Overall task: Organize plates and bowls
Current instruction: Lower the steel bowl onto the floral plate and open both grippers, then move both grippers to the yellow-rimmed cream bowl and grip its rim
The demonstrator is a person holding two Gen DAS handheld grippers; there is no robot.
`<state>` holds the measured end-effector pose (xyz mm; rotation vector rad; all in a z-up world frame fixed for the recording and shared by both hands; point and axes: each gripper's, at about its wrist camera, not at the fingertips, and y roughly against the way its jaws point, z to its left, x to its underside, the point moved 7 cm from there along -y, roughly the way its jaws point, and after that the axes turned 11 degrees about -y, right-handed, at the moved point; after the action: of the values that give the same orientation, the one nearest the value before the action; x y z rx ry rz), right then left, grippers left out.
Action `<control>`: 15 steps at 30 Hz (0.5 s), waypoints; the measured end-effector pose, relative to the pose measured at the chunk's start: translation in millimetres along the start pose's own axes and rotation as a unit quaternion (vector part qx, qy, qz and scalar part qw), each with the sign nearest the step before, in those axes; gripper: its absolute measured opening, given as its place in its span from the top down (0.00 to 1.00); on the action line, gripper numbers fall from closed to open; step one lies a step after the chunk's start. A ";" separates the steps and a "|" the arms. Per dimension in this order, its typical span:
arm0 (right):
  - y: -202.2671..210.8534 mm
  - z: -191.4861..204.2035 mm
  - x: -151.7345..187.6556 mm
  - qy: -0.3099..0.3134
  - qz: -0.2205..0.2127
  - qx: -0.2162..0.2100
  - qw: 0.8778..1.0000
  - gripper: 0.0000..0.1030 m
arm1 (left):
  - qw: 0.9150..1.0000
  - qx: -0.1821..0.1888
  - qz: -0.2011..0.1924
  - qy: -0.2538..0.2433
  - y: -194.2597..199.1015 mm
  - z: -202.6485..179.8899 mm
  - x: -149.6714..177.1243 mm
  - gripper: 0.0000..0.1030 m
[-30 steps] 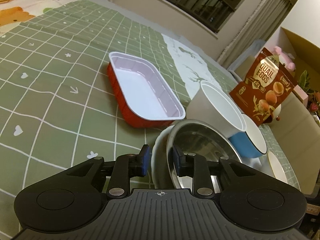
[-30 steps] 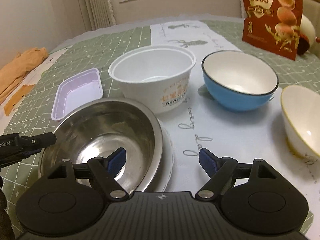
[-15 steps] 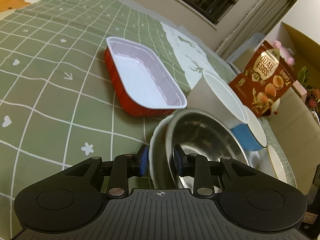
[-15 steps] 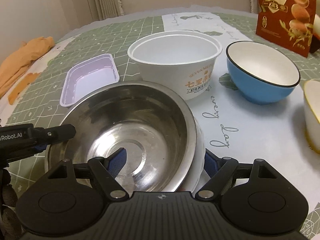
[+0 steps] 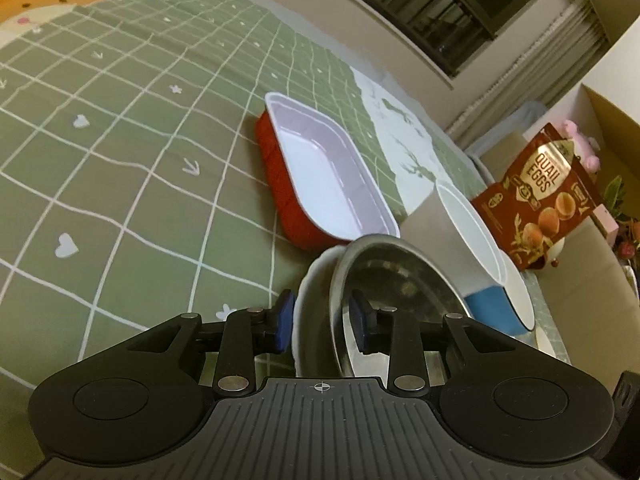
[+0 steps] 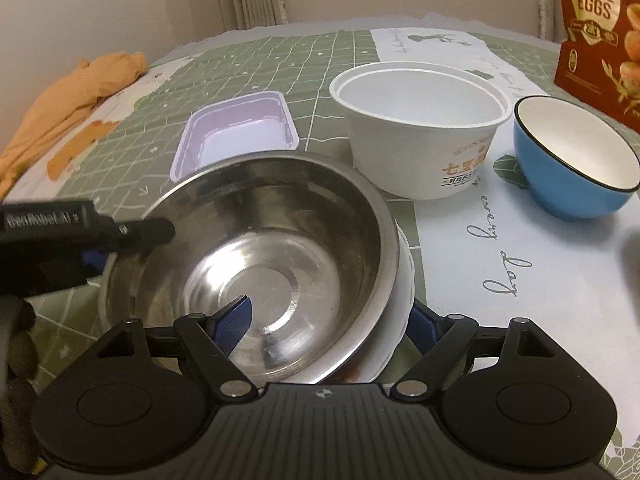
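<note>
the steel bowl sits nested in a white plate on the bench, which is covered with a green checked cloth and a white runner. the left hand-held gripper straddles the near rims of plate and bowl together: one blue pad lies outside the plate's edge, the other inside the bowl. its jaws have just been opening, and a gap shows between the outer pad and the plate, so it grips nothing. in the right wrist view this same gripper reaches in from the left over the bowl's rim. the right hand-held gripper is spread wide, one finger inside the bowl and the other outside the plate, neither pad pressing on them. behind the bowl lies a red tray with a pale lining. to its right stand a white paper bowl and a blue bowl, with a quail eggs bag further back. an orange cloth lies at the bench's far left.
</note>
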<state>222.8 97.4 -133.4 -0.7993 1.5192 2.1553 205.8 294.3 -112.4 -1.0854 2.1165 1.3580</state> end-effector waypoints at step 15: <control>78.8 -44.2 -20.7 0.001 -0.103 -0.010 0.995 0.19 | 0.990 -0.060 -0.126 -0.014 79.4 -81.4 -0.8 0.68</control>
<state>201.2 29.3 -74.3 -0.9221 1.3535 2.0214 150.2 240.1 -29.3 -1.3232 1.8237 1.3829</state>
